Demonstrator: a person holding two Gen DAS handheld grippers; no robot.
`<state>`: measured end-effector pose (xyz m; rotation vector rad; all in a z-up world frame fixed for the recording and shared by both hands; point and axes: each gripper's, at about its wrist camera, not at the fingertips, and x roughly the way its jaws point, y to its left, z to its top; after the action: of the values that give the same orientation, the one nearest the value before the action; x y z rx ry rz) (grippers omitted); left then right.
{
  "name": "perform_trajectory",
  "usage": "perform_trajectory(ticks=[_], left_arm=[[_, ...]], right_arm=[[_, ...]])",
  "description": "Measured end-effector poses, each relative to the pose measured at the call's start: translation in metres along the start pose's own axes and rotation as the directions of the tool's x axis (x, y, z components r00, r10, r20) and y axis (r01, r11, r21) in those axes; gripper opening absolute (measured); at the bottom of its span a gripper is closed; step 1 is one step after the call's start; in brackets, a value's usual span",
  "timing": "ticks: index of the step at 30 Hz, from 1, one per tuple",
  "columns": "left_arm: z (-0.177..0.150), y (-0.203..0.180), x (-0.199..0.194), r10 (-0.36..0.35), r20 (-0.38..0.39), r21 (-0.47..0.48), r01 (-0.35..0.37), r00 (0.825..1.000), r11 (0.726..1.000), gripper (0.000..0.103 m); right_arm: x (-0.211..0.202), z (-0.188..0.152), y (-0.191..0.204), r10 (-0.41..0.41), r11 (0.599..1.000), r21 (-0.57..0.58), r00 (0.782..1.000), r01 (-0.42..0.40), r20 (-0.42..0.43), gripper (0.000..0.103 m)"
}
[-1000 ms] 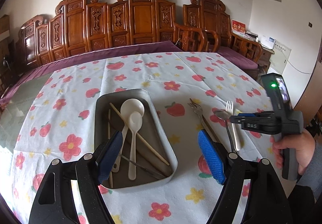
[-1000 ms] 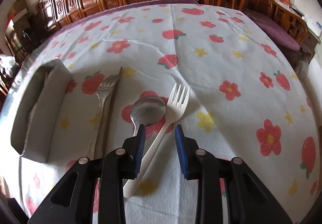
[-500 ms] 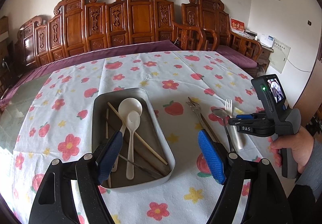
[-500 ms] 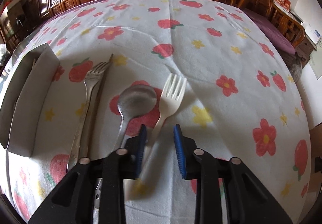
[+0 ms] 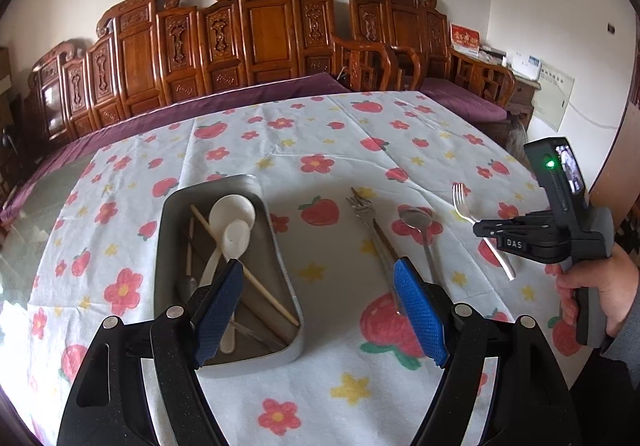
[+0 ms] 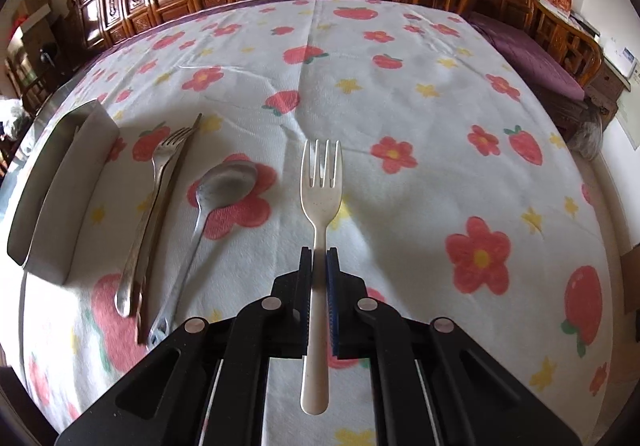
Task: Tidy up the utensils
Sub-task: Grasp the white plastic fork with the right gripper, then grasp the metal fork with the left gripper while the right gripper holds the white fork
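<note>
My right gripper (image 6: pixel 319 258) is shut on the handle of a white plastic fork (image 6: pixel 321 189) and holds it above the cloth, tines pointing away; it also shows in the left wrist view (image 5: pixel 461 201). A metal spoon (image 6: pixel 224 185), a metal fork (image 6: pixel 160 173) and a dark chopstick (image 6: pixel 168 205) lie on the cloth to its left. A metal tray (image 5: pixel 276 246) holds two white spoons (image 5: pixel 232 213), chopsticks and a dark utensil. My left gripper (image 5: pixel 320 310) is open and empty, just above the tray's near right corner.
The flowered tablecloth (image 6: pixel 400 93) covers a round table. Carved wooden chairs (image 5: pixel 272 33) with purple cushions stand behind it. The tray's side wall (image 6: pixel 60 185) stands at the left of the right wrist view.
My right gripper closed on the white fork's handle and lifted it off the cloth. My left gripper stayed open and moved little.
</note>
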<state>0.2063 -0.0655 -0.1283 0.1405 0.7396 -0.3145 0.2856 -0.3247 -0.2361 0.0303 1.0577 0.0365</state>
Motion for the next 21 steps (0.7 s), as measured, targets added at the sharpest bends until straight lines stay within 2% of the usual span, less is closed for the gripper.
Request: perform_trajectory(ticks=[4, 14, 21], left_arm=[[0.005, -0.018, 0.014, -0.002, -0.040, 0.011, 0.002, 0.999, 1.000, 0.074], [0.024, -0.041, 0.082, 0.025, -0.163, 0.002, -0.025, 0.986, 1.000, 0.074], [0.036, -0.052, 0.118, 0.047, -0.234, 0.034, -0.040, 0.971, 0.999, 0.054]], right_arm=[[0.000, -0.008, -0.010, 0.030, 1.000, -0.003, 0.999, -0.030, 0.011, 0.008], [-0.004, -0.017, -0.022, 0.107, 0.994, -0.026, 0.991, -0.105, 0.085, 0.008], [0.002, -0.024, -0.022, 0.122, 0.992, -0.047, 0.988, -0.117, 0.098, 0.008]])
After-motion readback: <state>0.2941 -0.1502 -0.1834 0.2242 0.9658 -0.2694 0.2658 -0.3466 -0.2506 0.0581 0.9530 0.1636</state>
